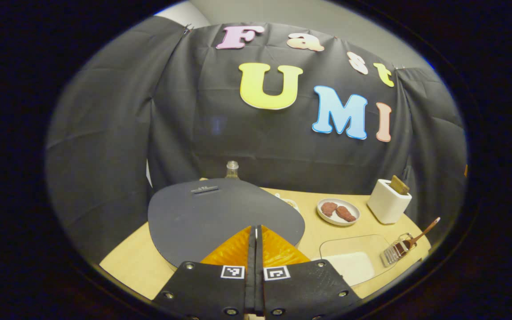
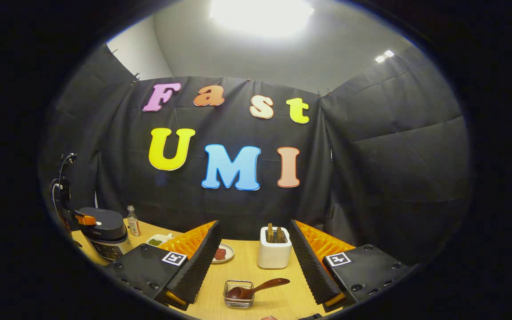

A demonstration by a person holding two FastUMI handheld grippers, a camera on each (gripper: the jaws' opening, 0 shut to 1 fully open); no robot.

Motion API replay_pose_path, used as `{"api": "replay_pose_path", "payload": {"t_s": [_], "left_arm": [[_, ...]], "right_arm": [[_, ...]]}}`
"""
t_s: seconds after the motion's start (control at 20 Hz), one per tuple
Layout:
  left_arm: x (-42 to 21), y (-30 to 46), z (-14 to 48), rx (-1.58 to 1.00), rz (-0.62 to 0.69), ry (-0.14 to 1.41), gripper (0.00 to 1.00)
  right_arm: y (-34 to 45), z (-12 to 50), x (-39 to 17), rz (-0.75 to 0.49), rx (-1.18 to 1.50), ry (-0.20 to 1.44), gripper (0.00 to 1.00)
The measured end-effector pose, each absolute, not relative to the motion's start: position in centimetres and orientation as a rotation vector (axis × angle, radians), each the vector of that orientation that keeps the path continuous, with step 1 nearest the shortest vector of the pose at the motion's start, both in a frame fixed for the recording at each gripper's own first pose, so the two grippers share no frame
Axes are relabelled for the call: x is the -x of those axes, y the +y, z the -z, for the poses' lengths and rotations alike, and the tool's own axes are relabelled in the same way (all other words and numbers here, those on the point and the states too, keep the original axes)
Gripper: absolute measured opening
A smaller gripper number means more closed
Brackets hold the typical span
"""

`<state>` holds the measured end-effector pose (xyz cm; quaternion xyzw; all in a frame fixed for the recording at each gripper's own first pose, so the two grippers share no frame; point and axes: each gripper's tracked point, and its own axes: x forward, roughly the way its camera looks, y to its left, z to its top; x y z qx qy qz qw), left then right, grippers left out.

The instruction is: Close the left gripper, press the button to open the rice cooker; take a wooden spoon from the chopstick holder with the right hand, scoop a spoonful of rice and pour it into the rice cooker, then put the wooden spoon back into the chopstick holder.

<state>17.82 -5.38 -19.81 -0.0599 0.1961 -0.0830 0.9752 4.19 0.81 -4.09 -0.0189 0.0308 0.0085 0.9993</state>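
Note:
The rice cooker [image 1: 211, 213] has a dark grey lid, which is down, and it sits close under my left gripper [image 1: 256, 229]. That gripper is shut with nothing between its fingers, its tips over the lid's near edge. I cannot tell whether they touch it. From the right gripper view the cooker [image 2: 105, 235] stands far left with the left gripper [image 2: 88, 218] over it. A wooden spoon [image 2: 258, 286] lies with its bowl in a small wire basket [image 2: 238, 295]. My right gripper [image 2: 255, 229] is open above and short of it, holding nothing. A clear container of rice [image 1: 354, 262] sits by the basket [image 1: 396, 251].
A white holder [image 2: 274, 255] with wooden pieces stands behind the basket. A plate [image 1: 338, 212] of reddish-brown food, a small dish [image 2: 156, 241] and a glass bottle [image 2: 133, 226] sit at the back of the wooden table [image 2: 247, 266]. Black cloth walls surround it.

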Motion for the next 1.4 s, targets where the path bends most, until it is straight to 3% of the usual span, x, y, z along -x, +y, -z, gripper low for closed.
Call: {"api": "replay_pose_path", "payload": {"t_s": [0.5,0.95,1.05,1.2,1.25,1.4], "left_arm": [[-15.3,-0.8,3.7,0.089,0.018,0.067,0.01],[-6.2,1.4,-3.1,0.048,-0.025,-0.032,0.82],[-4.7,2.0,-4.0,0.047,-0.036,-0.044,0.82],[-3.1,3.2,-4.5,0.023,-0.068,-0.049,0.83],[-2.7,3.6,-4.5,0.013,-0.077,-0.046,0.82],[-1.5,4.8,-4.0,0.002,-0.102,-0.031,0.82]], "right_arm": [[-1.2,6.6,-5.5,-0.052,-0.024,0.115,0.98],[-2.8,13.7,-8.4,-0.036,-0.141,0.263,0.97],[-3.3,15.6,-8.9,-0.014,-0.172,0.306,0.99],[-3.7,18.6,-9.5,0.013,-0.235,0.373,0.92],[-3.7,19.4,-9.5,0.017,-0.261,0.4,0.98],[-3.6,22.1,-9.5,0.038,-0.333,0.48,0.98]]}}
